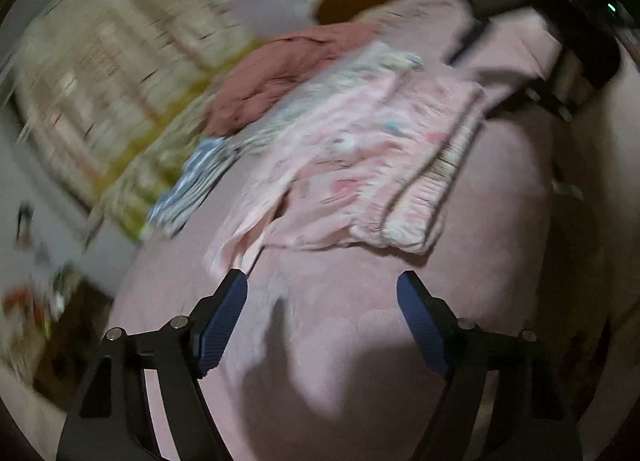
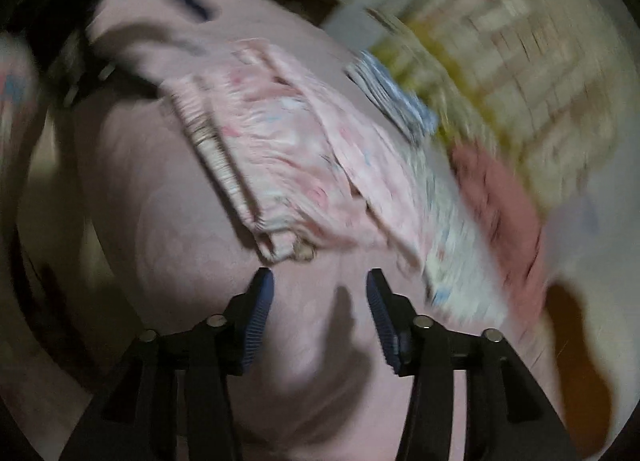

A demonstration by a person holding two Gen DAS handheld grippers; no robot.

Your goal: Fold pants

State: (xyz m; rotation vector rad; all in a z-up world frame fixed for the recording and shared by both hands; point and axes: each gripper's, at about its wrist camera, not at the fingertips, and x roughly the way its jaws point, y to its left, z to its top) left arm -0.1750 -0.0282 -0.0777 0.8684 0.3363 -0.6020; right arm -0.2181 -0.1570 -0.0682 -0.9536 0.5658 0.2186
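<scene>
Pale pink patterned pants [image 1: 360, 165] lie folded over on a pink blanket [image 1: 340, 321], their ribbed waistband [image 1: 444, 165] toward the right. My left gripper [image 1: 322, 285] hangs just short of the pants' near edge, jaws wide apart with only blanket between them. In the right wrist view the same pants [image 2: 288, 157] lie ahead, waistband [image 2: 216, 157] on the left. My right gripper [image 2: 320, 281] stands open just below the waistband's near corner, nothing between its blue pads. Both views are blurred by motion.
Behind the pants lie a rust-red garment [image 1: 280, 73], a pale printed cloth [image 1: 340, 85] and a blue striped piece [image 1: 192, 185]. A yellow-green patterned bedcover [image 1: 132, 133] rises beyond. The other gripper's dark frame [image 1: 568, 45] shows at top right. Brown floor [image 2: 572, 361] borders the blanket.
</scene>
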